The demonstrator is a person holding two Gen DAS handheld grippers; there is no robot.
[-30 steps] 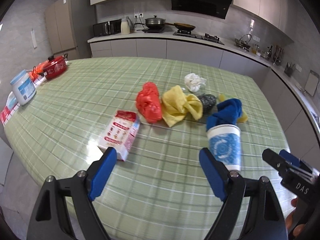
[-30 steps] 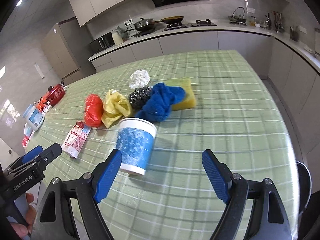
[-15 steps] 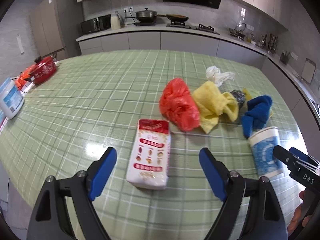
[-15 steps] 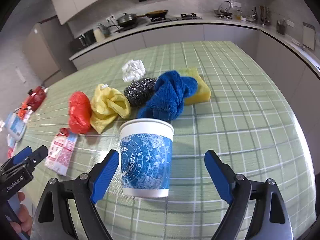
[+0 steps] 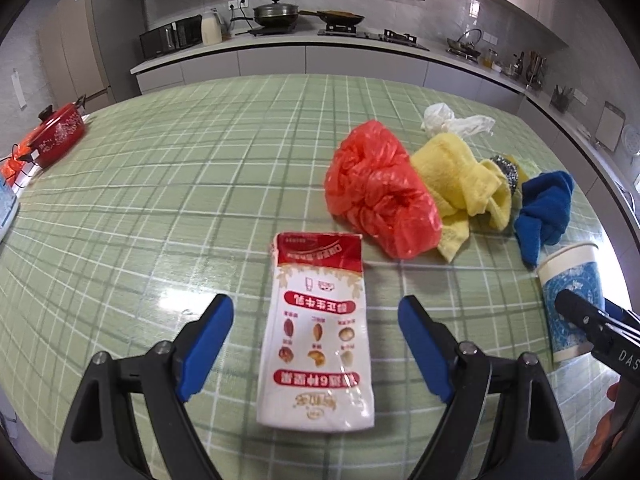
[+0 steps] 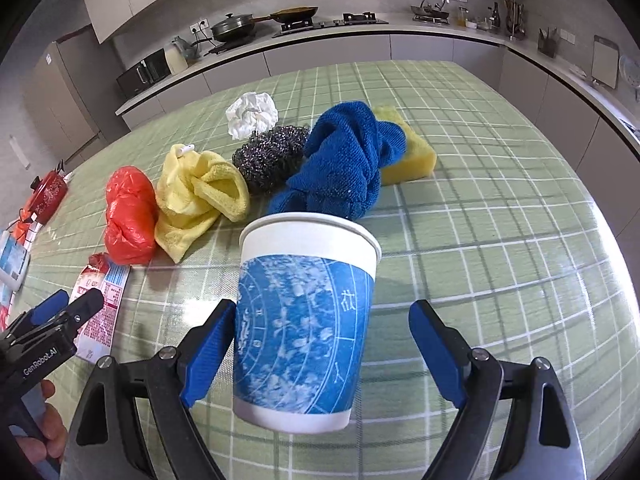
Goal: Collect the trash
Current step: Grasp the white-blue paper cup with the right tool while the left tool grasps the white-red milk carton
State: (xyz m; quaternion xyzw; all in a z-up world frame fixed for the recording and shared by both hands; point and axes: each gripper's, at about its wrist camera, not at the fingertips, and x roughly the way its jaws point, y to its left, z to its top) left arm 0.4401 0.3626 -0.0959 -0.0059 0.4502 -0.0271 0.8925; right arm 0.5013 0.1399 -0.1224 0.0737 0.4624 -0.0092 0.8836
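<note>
A red and white snack packet (image 5: 318, 364) lies flat on the green checked table, between the open fingers of my left gripper (image 5: 316, 344). A blue and white paper cup (image 6: 304, 320) stands upright between the open fingers of my right gripper (image 6: 322, 352); the left finger is close to its side. The cup also shows at the right edge of the left wrist view (image 5: 570, 296). Behind lie a red plastic bag (image 5: 380, 196), a yellow cloth (image 5: 460, 176), crumpled white paper (image 6: 252, 114), a steel scourer (image 6: 268, 156), a blue cloth (image 6: 344, 164) and a yellow sponge (image 6: 408, 152).
A red pot (image 5: 60, 136) stands at the table's far left edge. A white and blue container (image 6: 12, 256) sits at the left edge. Kitchen counters with a stove and pans run along the back wall.
My left gripper moved left and closer, so the packet now lies between its fingers. My right gripper moved forward, so the cup now stands between its fingers.
</note>
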